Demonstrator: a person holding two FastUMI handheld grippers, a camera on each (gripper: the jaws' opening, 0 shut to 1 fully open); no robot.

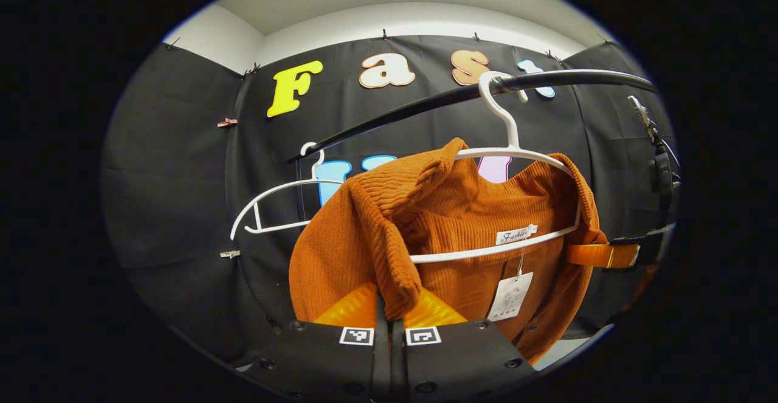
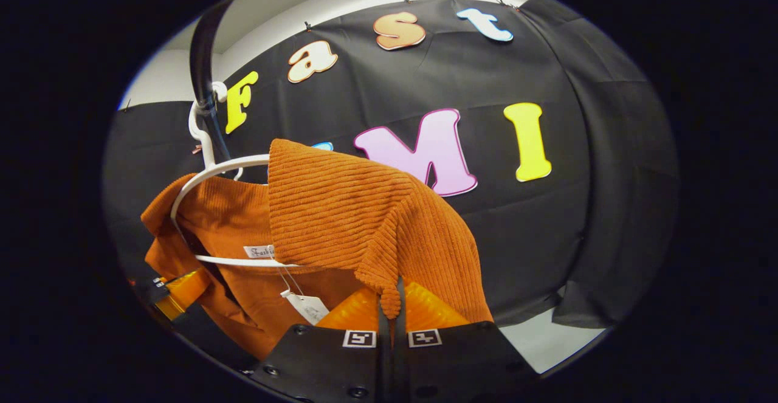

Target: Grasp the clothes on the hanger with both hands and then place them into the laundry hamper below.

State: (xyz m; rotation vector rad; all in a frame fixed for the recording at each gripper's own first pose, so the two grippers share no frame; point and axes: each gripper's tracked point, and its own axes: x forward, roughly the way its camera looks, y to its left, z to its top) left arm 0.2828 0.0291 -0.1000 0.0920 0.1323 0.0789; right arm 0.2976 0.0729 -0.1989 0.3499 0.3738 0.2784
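Observation:
An orange ribbed garment [image 1: 480, 214] hangs on a white hanger [image 1: 516, 148] hooked over a black rail [image 1: 425, 106]. A paper tag [image 1: 510, 296] dangles from its neck label. My left gripper [image 1: 389, 313] is shut on a folded flap of the collar at one shoulder. In the left gripper view, my right gripper [image 1: 592, 254] meets the garment's other shoulder edge. In the right gripper view, my right gripper [image 2: 392, 307] is shut on the hanging corner of the garment [image 2: 340, 208], still on the hanger [image 2: 203, 175]. My left gripper [image 2: 176, 290] shows low on the left against the cloth.
A second, bare white hanger [image 1: 273, 202] hangs farther along the rail to the left. The rail [image 2: 203, 44] runs overhead in the right gripper view. Black cloth walls close in behind and beside, with a strip of pale floor [image 2: 547, 336] below.

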